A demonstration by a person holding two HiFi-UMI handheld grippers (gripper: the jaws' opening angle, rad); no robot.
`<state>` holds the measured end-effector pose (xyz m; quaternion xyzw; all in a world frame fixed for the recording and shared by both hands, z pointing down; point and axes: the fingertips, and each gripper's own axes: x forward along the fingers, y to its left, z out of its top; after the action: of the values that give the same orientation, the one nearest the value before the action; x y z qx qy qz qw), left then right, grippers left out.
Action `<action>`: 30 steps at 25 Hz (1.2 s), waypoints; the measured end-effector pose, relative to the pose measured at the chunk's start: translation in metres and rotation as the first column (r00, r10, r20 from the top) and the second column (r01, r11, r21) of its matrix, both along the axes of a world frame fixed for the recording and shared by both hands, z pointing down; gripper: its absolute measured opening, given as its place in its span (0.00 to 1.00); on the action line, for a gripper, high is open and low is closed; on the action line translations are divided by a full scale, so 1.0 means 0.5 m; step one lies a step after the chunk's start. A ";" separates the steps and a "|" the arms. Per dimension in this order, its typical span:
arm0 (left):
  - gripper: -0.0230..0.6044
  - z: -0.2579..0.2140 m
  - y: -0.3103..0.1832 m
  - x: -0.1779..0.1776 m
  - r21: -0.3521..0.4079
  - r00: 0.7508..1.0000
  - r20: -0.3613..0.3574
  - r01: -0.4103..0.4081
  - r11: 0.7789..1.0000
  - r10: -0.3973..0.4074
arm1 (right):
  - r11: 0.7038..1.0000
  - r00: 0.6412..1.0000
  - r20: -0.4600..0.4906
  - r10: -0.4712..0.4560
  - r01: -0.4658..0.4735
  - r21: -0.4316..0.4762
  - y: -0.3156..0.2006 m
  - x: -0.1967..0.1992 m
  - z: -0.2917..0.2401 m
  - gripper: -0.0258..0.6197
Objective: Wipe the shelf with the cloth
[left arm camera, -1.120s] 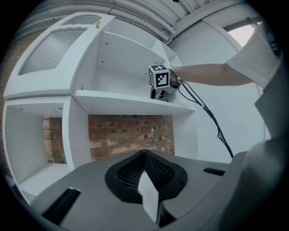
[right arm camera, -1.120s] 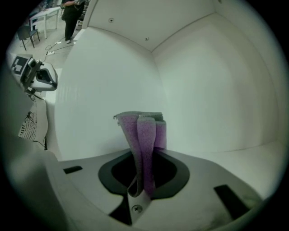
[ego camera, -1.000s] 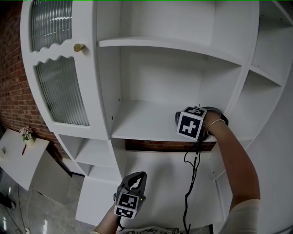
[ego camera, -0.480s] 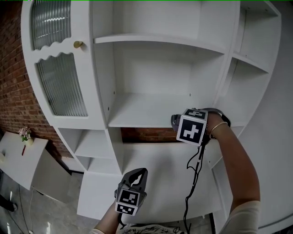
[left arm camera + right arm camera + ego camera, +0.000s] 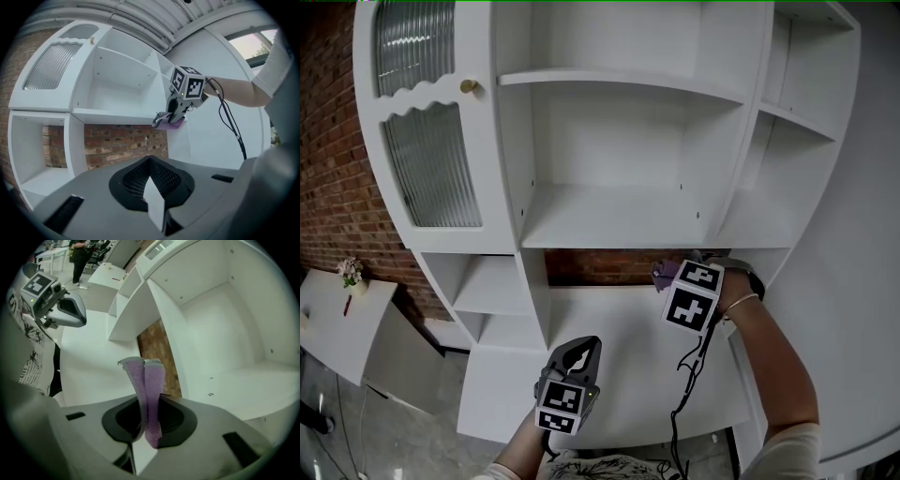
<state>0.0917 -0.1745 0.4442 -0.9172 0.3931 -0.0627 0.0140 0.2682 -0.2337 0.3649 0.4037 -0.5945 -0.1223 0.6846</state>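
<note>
Purple cloth upright between closed jaws of right tongs

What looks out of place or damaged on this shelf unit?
Nothing stands out. The shelf is bare and level, and the purple cloth sits folded in the right gripper, just below the shelf's front edge.

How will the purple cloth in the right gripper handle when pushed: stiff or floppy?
Probably floppy: the cloth folds double in the shut right gripper. Its fuzzy surface suggests it is light and should drag, not slip.
</note>
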 end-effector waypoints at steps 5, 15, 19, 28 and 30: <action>0.06 -0.014 -0.010 -0.018 0.011 0.999 -0.017 0.032 0.999 -0.032 | 0.976 0.951 0.301 -0.071 0.003 0.220 -0.007 -0.058 0.030 0.16; 0.06 -0.006 -0.044 -0.081 -0.007 0.996 -0.057 0.065 0.998 -0.065 | 0.908 0.662 0.720 -0.206 -0.145 0.393 0.038 -0.123 0.147 0.16; 0.06 0.009 -0.060 -0.092 -0.032 0.994 -0.079 0.068 0.997 -0.071 | 0.886 0.501 0.830 -0.245 -0.233 0.401 0.061 -0.142 0.183 0.16; 0.06 0.036 -0.091 -0.090 -0.039 0.993 -0.085 0.082 0.996 -0.085 | 0.871 0.352 0.871 -0.342 -0.230 0.434 0.077 -0.181 0.180 0.15; 0.06 0.035 -0.097 -0.088 -0.039 0.993 -0.084 0.085 0.996 -0.088 | 0.868 0.355 0.868 -0.348 -0.227 0.441 0.074 -0.184 0.181 0.15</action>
<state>0.0474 -0.2233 0.4617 -0.9013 0.4316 -0.0309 -0.0221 0.1764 -0.1967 0.4552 0.5362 -0.8379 -0.0442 0.0918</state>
